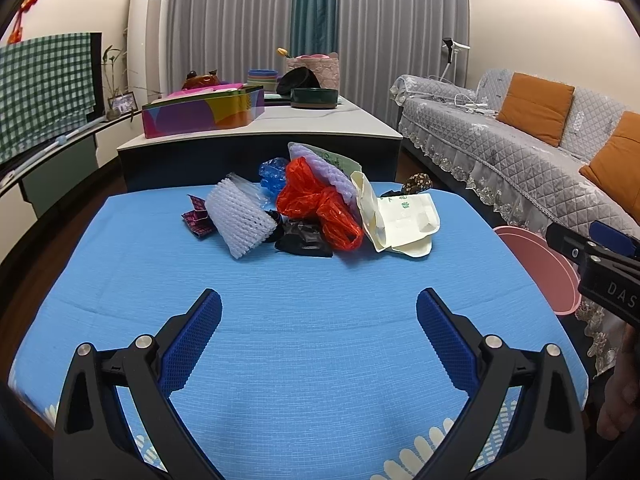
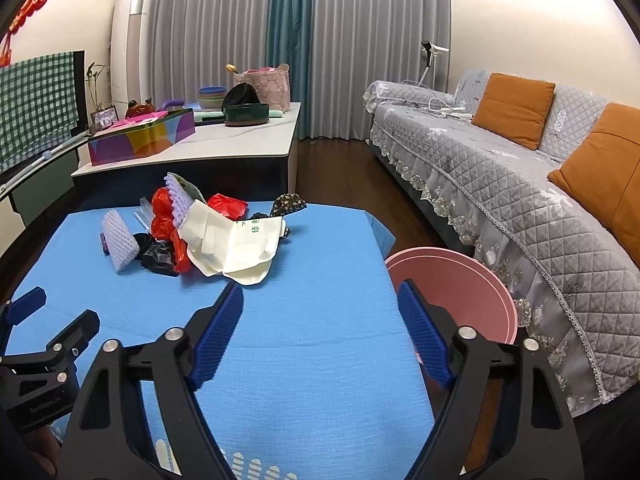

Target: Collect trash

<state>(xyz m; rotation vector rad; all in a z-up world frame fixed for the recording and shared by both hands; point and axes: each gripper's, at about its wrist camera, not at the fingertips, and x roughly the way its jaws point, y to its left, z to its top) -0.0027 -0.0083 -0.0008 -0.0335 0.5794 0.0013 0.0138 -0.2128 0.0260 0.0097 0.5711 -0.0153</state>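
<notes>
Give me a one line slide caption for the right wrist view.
Open right gripper hovers over the blue tablecloth, trash pile ahead, pink bin beside the table.

Blue cloth-covered table [image 1: 304, 352] carried one heap of trash near far edge: white foam net sleeve [image 1: 240, 220] at left, dark purple wrapper [image 1: 197, 216] just beside it, black plastic bag [image 1: 304, 240] in front, red plastic bag [image 1: 320, 204] in middle, cream paper bag [image 1: 404, 216] at right, blue crumpled plastic [image 1: 272, 174] and lilac foam net [image 1: 324, 168] behind

Living room: sofa [image 2: 500, 184], curtains [image 2: 248, 32]
</notes>
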